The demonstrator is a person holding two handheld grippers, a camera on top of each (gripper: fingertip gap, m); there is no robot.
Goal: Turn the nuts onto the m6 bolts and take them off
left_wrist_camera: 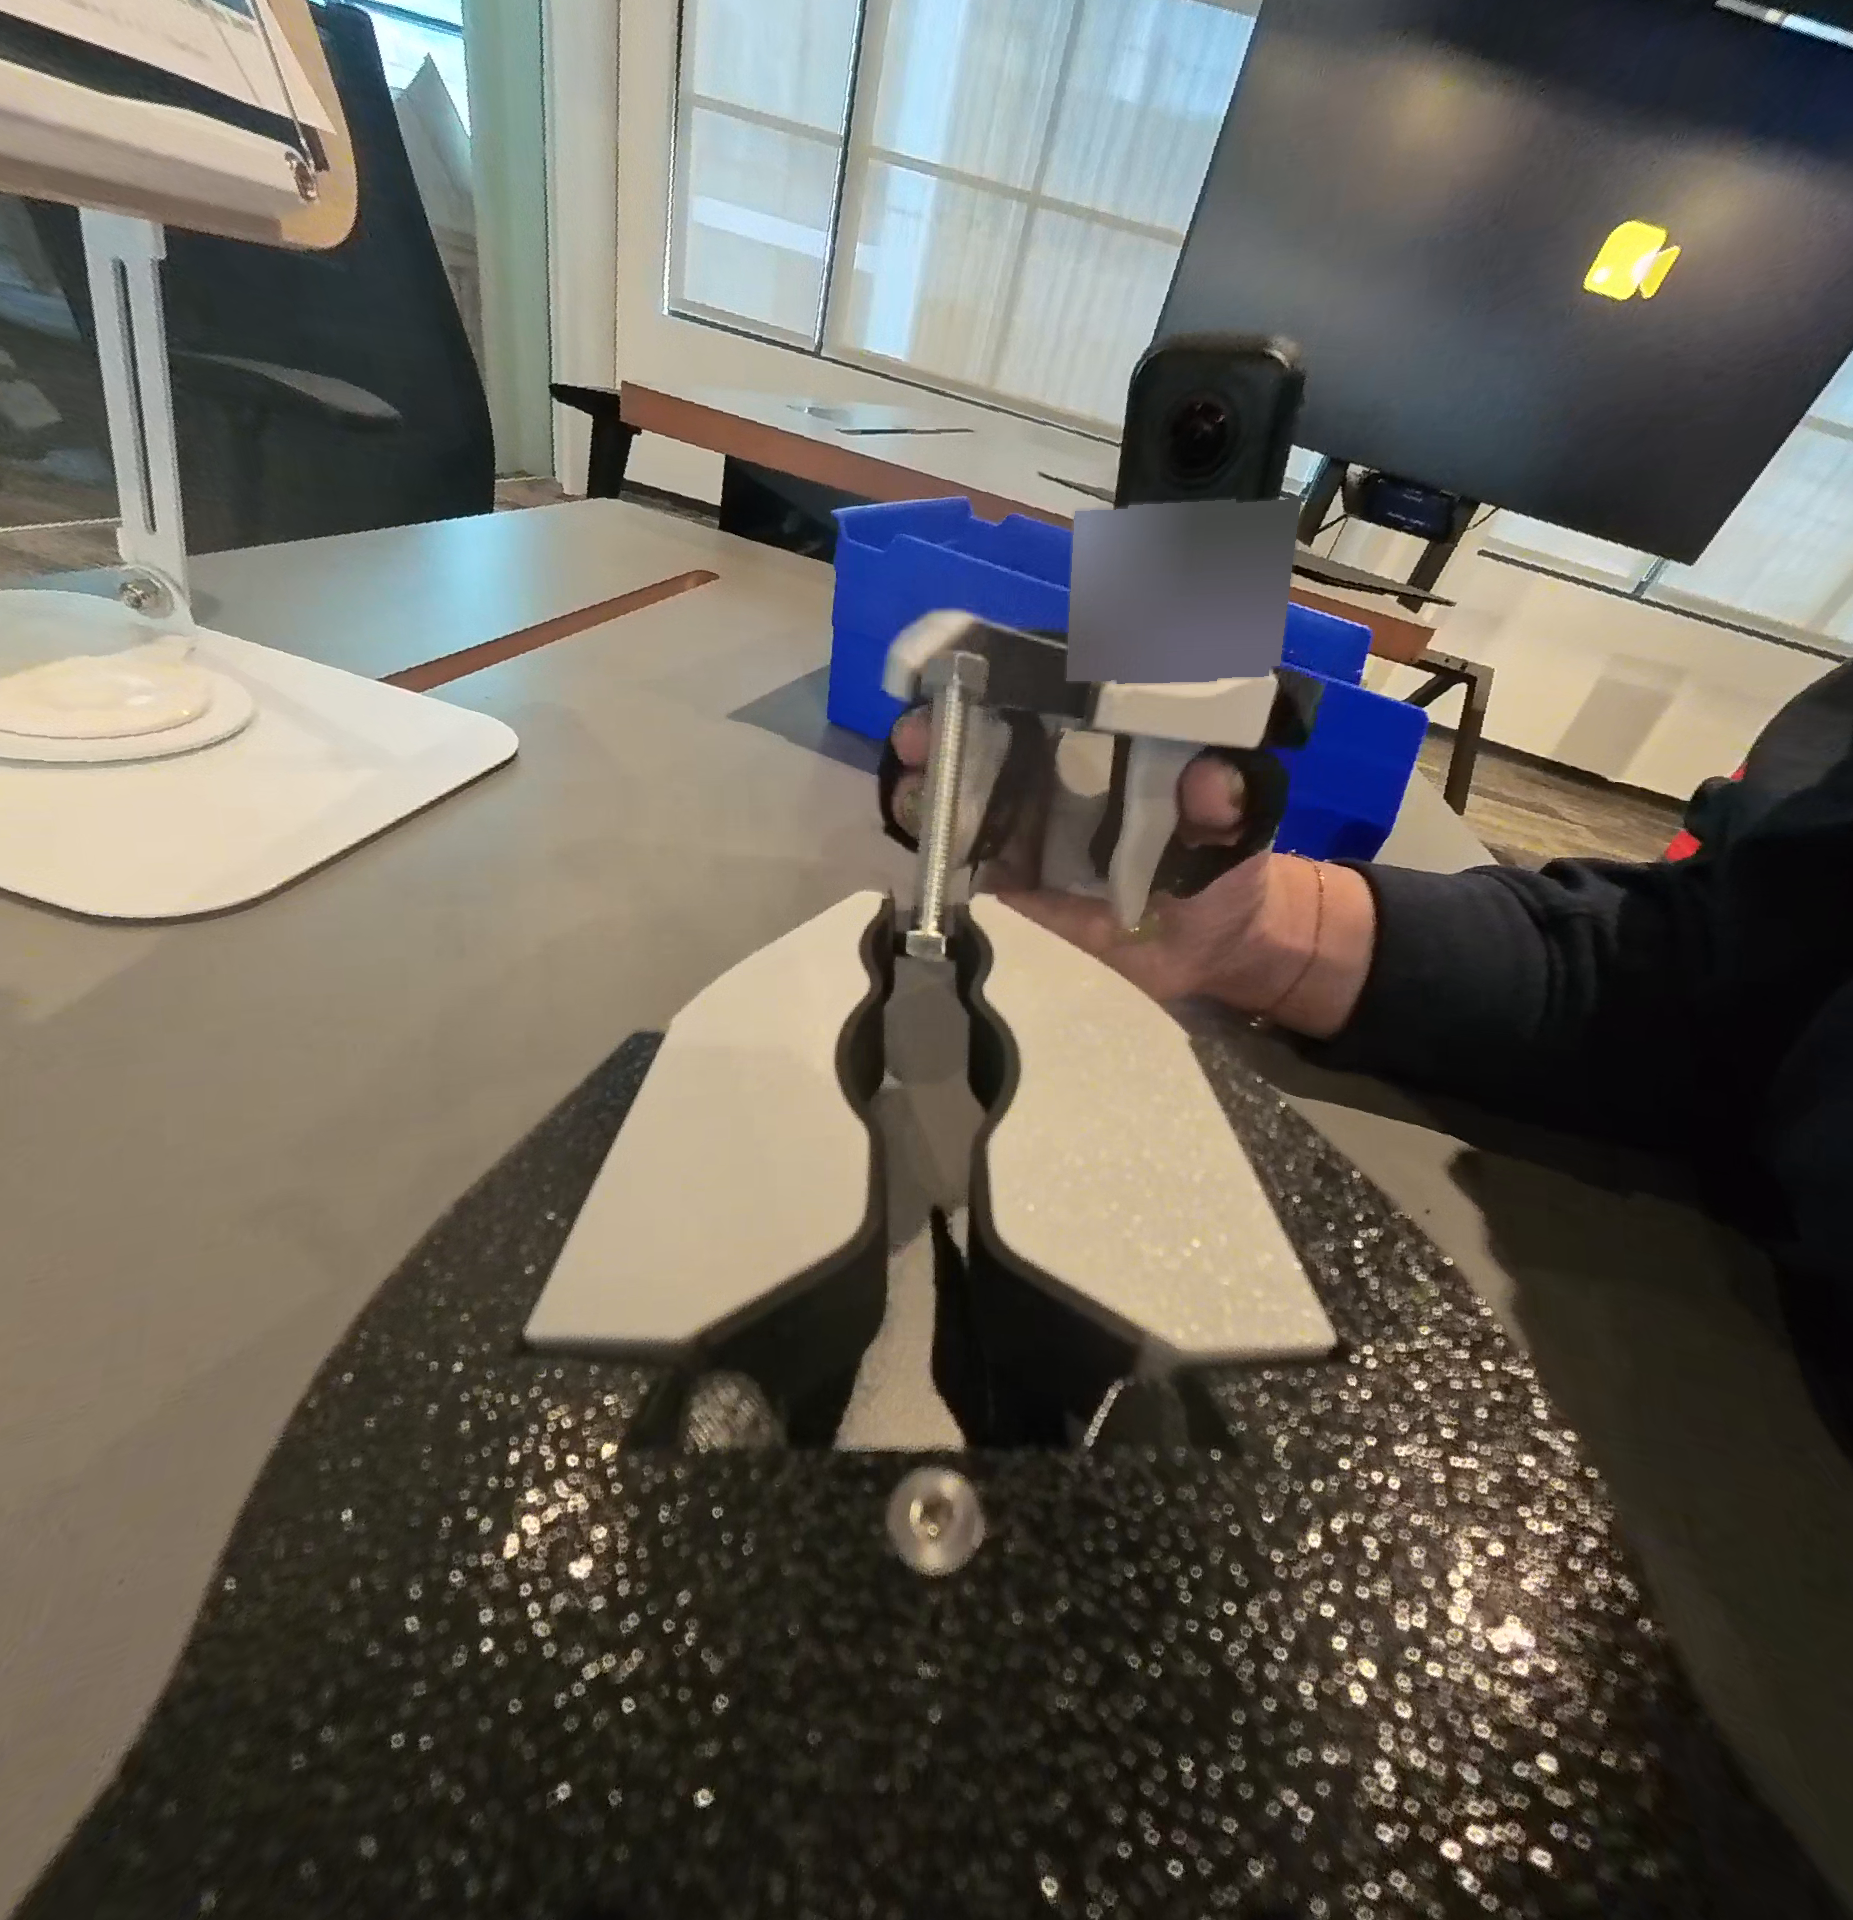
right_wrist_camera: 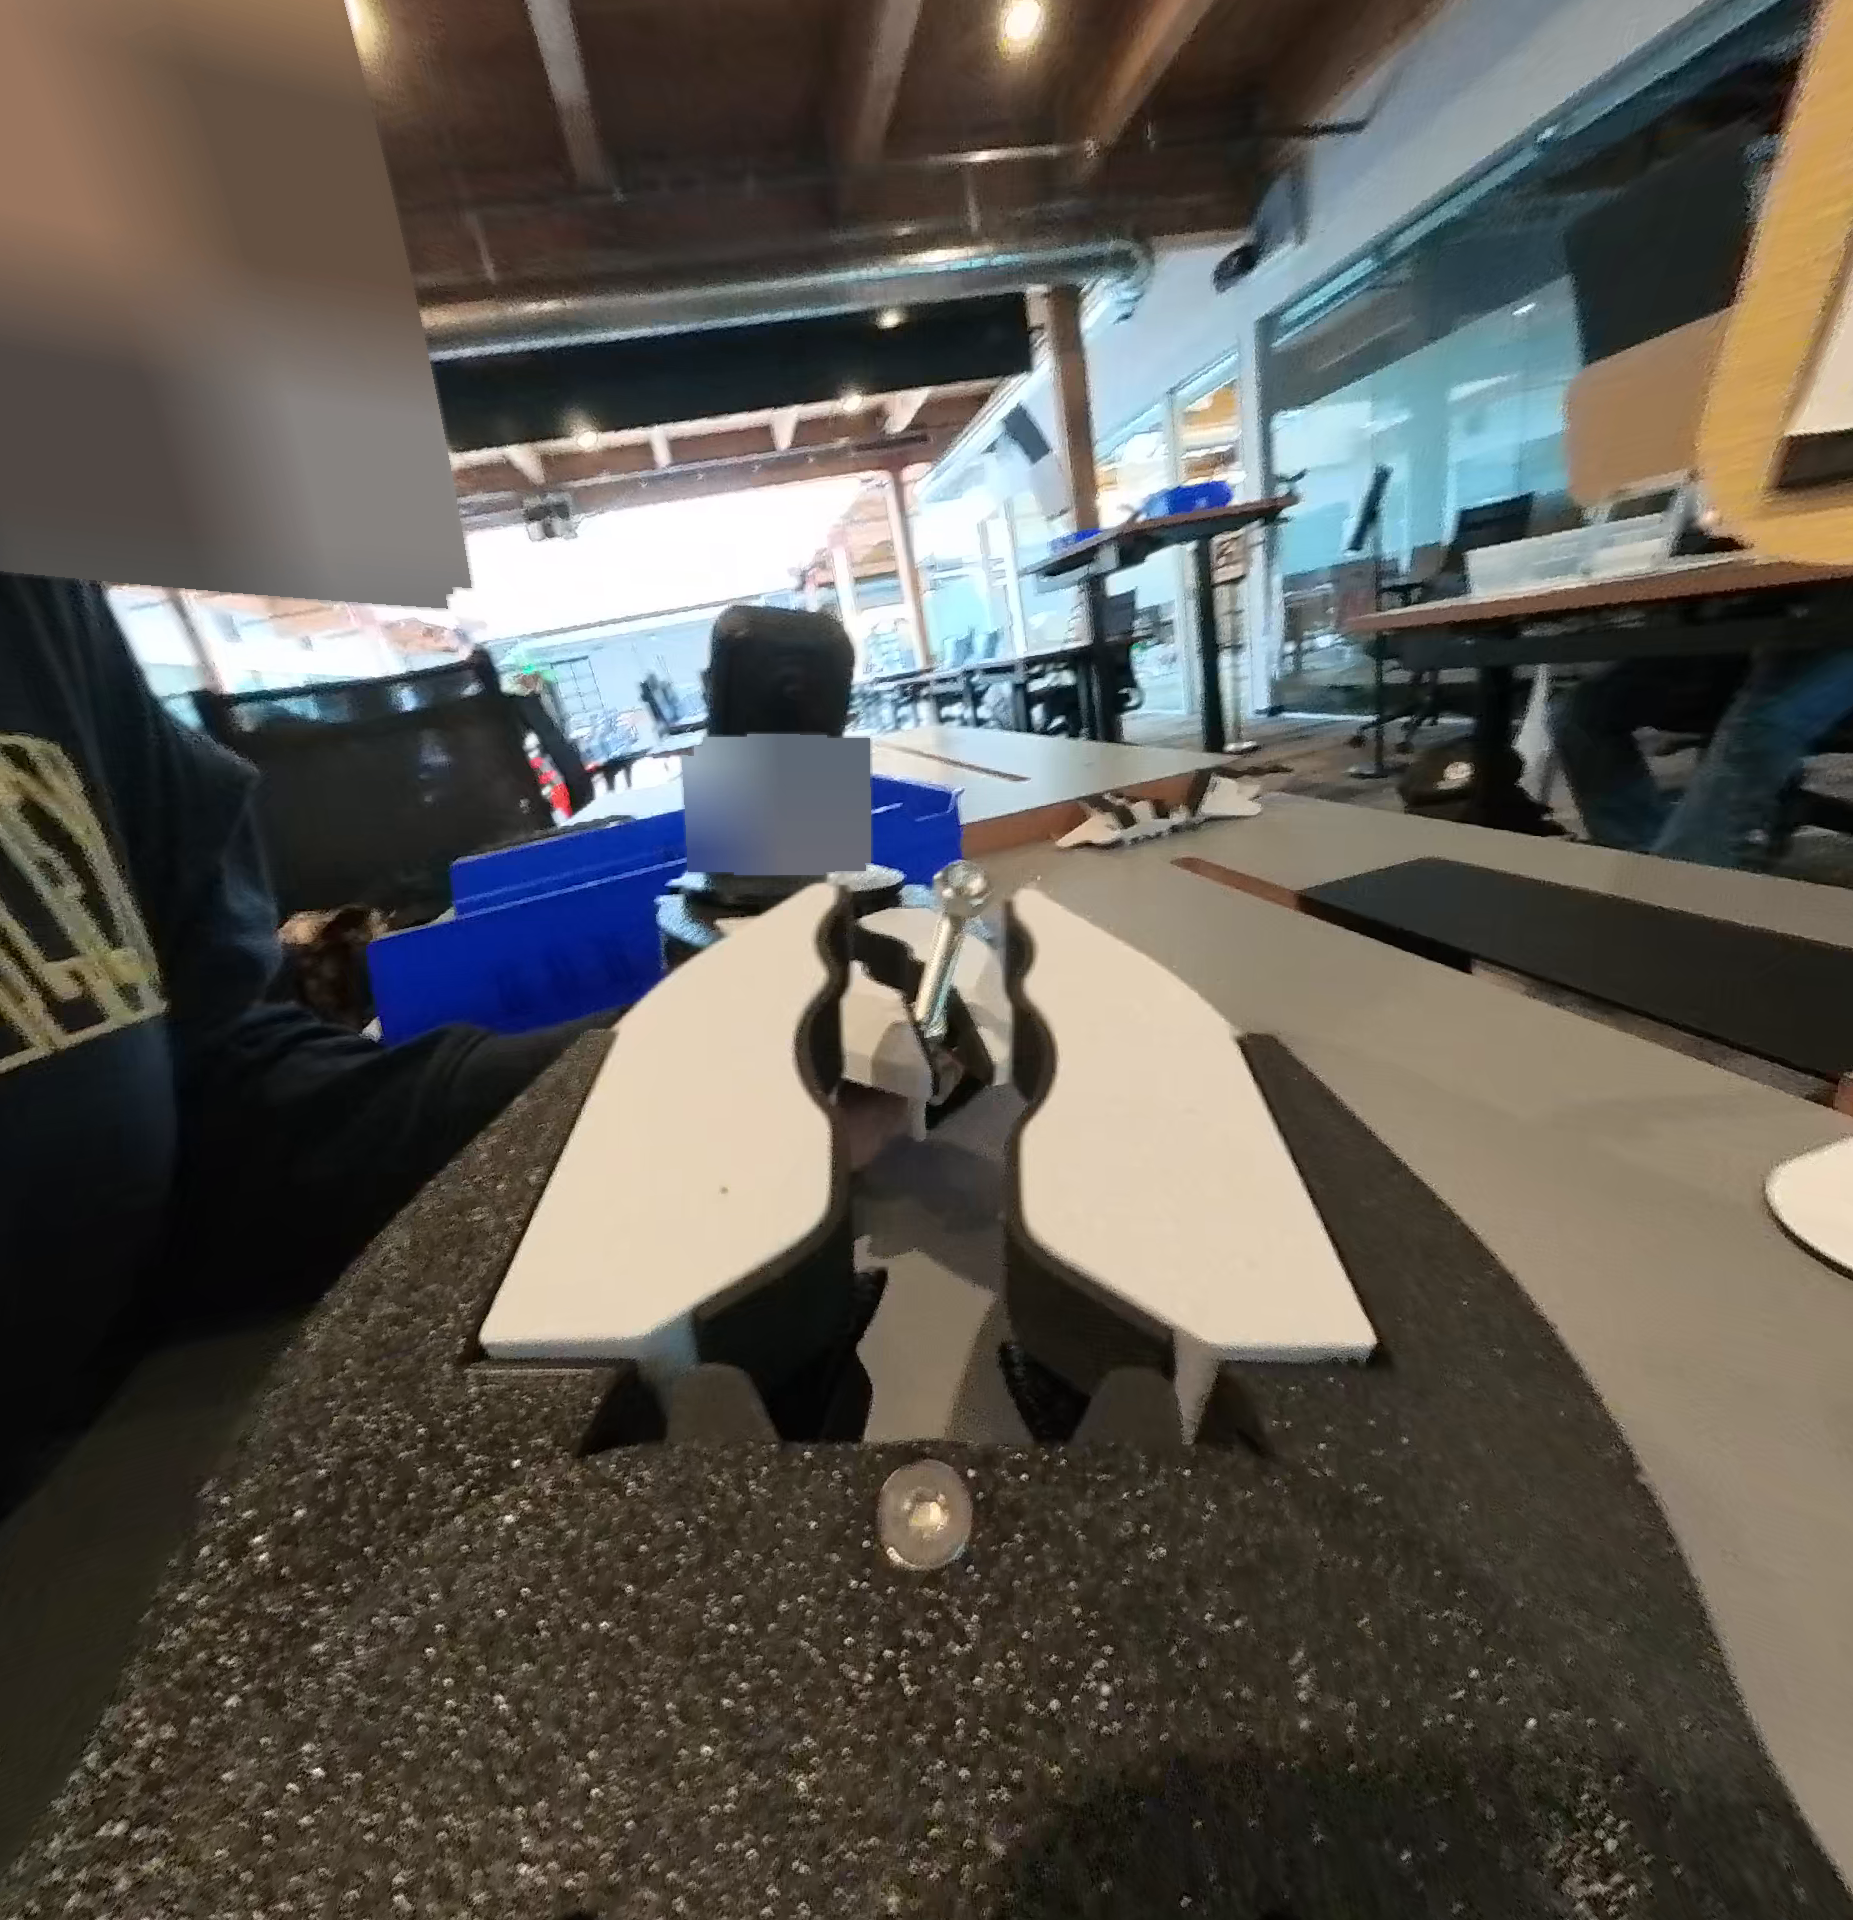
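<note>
My left gripper [left_wrist_camera: 927, 920] is shut on the hex head end of a silver bolt [left_wrist_camera: 948, 790], held above the grey table [left_wrist_camera: 486, 1039]. The bolt points up and away toward my right gripper [left_wrist_camera: 1026, 769], which faces it. A nut [left_wrist_camera: 969, 670] sits near the bolt's far end. In the right wrist view my right gripper [right_wrist_camera: 920, 906] is open. The bolt [right_wrist_camera: 943, 977] and its nut-tipped end [right_wrist_camera: 963, 885] stand between the fingertips. I cannot tell whether the fingers touch the nut. The left gripper's fingers [right_wrist_camera: 901, 1060] hold the bolt lower down.
Blue bins [left_wrist_camera: 1005, 582] [right_wrist_camera: 517, 966] stand on the table behind the grippers. A white stand base [left_wrist_camera: 226, 790] lies at the left. A person's dark-sleeved arm [left_wrist_camera: 1524, 987] reaches in from the right. A black mat [right_wrist_camera: 1628, 966] lies on the table. The left gripper's tips are roughly 4 cm from the right gripper's.
</note>
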